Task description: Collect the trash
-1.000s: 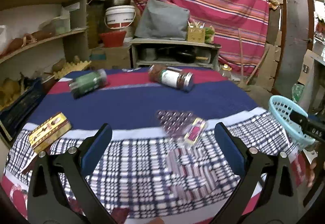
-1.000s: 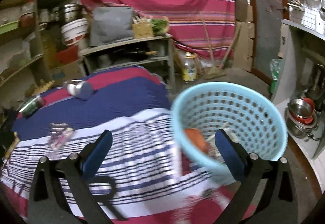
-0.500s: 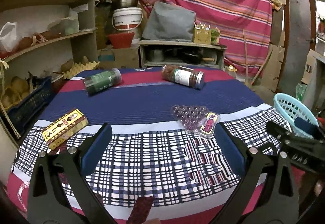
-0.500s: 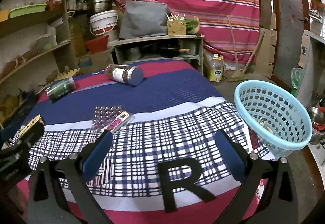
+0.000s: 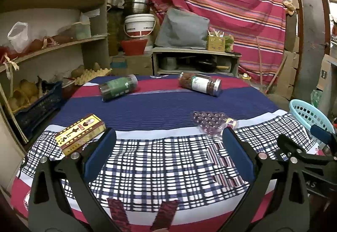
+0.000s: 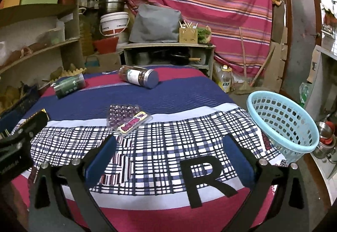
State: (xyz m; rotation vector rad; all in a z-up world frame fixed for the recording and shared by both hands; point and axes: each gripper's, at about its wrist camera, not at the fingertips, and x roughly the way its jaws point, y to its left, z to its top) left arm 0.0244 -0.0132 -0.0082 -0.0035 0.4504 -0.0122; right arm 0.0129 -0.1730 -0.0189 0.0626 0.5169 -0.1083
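Observation:
A clear blister pack with purple beads lies mid-table. A yellow-red box lies at the left. A green-label jar and a brown jar with a white label lie on their sides at the back. A light blue basket stands off the table's right edge. My left gripper is open and empty over the near checked cloth. My right gripper is open and empty, left of the basket.
The round table wears a striped and checked cloth. Two dark red strips lie at its near edge. Shelves with clutter stand at the left. A low cabinet stands behind. Steel pots sit beside the basket.
My right gripper swung left from over the basket to face the table. My left gripper pulled back a little, so the table items look farther away. Both stayed open.

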